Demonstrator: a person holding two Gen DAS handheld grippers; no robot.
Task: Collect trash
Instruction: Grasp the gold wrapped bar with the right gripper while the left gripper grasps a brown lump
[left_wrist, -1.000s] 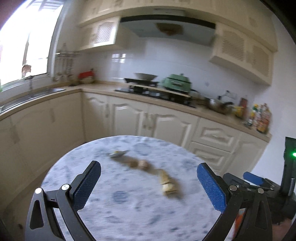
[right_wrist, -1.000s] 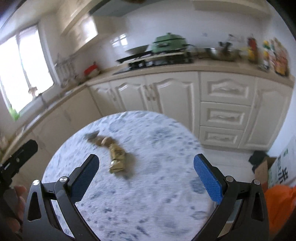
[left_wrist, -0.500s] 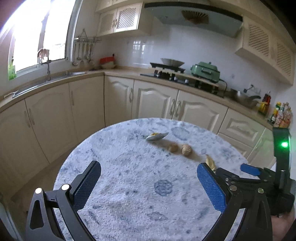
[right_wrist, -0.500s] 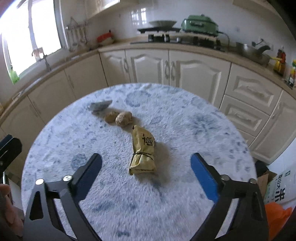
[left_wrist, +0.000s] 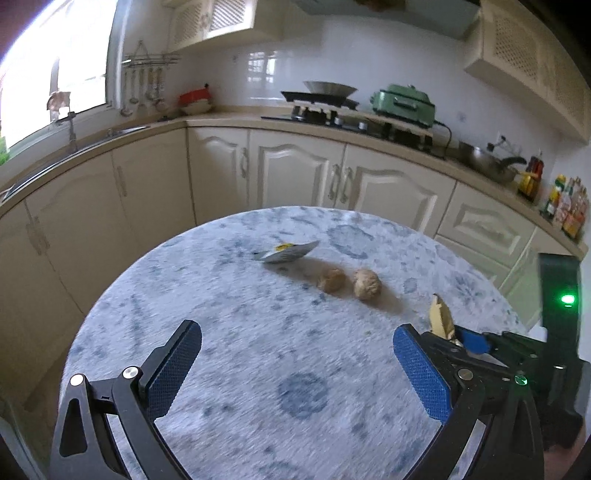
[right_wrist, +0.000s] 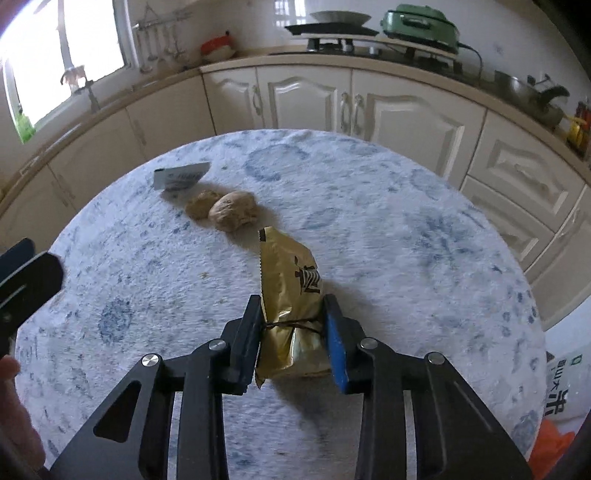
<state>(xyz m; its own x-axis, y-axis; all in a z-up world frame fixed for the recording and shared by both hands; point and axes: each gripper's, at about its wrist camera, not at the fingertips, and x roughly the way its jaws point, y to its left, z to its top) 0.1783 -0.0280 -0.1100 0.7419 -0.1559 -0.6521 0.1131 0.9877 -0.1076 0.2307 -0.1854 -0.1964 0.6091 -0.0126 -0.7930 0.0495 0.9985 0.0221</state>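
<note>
A gold snack wrapper, tied with a thin thread, lies on the round marbled table. My right gripper is closing on the wrapper's near half, and both pads touch its sides. Beyond it sit two crumpled brown paper balls and a flat silver-white packet. In the left wrist view my left gripper hovers open over the table with nothing between its fingers. There the balls and the packet lie ahead, and the gold wrapper's tip sticks up from the right gripper.
Cream cabinets and a countertop wrap around behind the table, with a stove and a green pot on it. An orange bag and a printed white sack sit on the floor past the table's right edge.
My right gripper dropped toward the table and its jaws went from wide open to closed around the gold wrapper. The left gripper also sank closer to the tabletop, still open.
</note>
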